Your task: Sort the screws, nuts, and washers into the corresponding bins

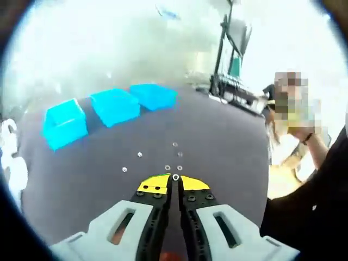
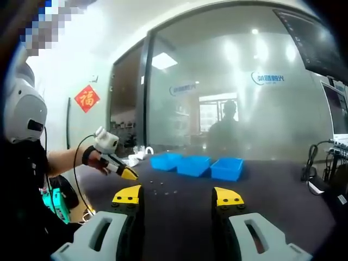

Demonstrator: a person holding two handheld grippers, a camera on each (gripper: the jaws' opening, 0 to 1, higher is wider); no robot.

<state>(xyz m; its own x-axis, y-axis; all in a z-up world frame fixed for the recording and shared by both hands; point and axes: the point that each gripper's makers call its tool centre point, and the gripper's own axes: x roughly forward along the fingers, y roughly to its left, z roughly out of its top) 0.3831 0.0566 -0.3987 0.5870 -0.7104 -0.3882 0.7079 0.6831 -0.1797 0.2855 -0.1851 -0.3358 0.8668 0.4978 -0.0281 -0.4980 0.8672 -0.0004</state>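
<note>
Left gripper view low and close over the table [image 1: 217, 141], facing the blue bins [image 1: 111, 106]; right gripper view farther back, sharing them.

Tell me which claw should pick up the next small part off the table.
Left. The left claw is low over the table, tips closed beside the small parts. The right claw is open, farther back from them, facing the blue bins.

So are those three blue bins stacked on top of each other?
No, the three blue bins sit side by side in a row on the dark table, each resting on the tabletop.
</note>
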